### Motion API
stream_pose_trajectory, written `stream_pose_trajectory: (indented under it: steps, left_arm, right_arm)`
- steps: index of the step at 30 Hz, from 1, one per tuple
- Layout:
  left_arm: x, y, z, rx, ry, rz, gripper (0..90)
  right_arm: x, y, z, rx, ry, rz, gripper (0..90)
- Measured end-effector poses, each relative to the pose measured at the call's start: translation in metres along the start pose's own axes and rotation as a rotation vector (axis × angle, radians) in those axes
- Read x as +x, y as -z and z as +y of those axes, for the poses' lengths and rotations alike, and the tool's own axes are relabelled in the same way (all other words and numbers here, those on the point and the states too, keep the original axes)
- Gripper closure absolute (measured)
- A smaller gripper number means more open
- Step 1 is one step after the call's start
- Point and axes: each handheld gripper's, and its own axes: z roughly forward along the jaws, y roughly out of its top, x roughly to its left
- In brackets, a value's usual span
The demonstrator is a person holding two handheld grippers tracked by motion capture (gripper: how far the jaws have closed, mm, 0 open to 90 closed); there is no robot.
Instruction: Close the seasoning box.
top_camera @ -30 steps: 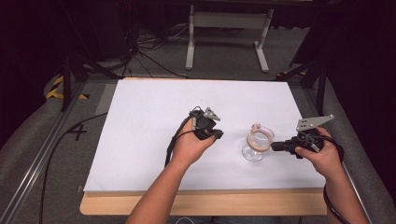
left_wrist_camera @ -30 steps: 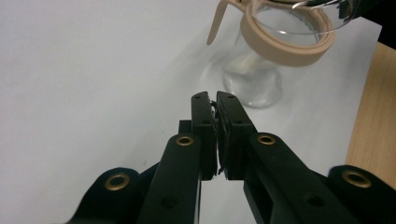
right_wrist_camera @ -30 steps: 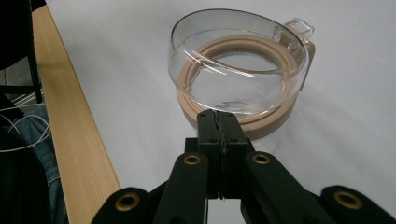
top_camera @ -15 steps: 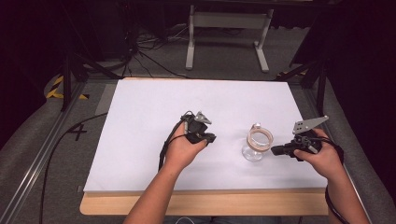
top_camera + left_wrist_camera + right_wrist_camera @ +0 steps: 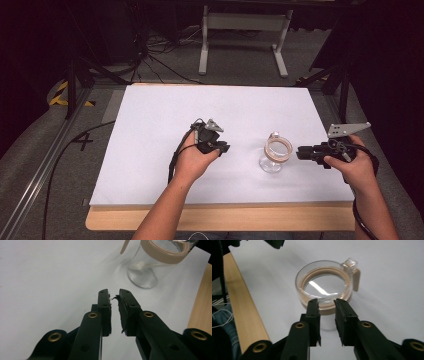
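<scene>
Clearly the glass jar [image 5: 274,155] is the landmark: it stands upright on the white tabletop [image 5: 150,125], tan band round its rim. Right of the jar, the right gripper [image 5: 301,153] is nearer, jaws a little apart and empty, pointing straight at its rim. Left of the jar and farther off, the left gripper [image 5: 223,146] is narrowly parted, empty too.

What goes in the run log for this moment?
left gripper: jaws slightly apart, empty | right gripper: jaws slightly apart, beside glass jar | jar upright on white sheet
</scene>
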Motion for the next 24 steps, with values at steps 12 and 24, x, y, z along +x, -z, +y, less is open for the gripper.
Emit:
stream_pose_trajectory:
  steps: [12, 24]
  left_arm:
    - [0.006, 0.002, -0.006, 0.004, 0.017, 0.026, 77.7]
    - [0.018, -0.001, -0.020, 0.020, 0.037, 0.074, 73.3]
  right_arm:
    - [-0.041, 0.019, -0.024, -0.059, -0.107, -0.190, 50.6]
    - [-0.079, -0.002, -0.057, -0.007, -0.158, -0.309, 41.7]
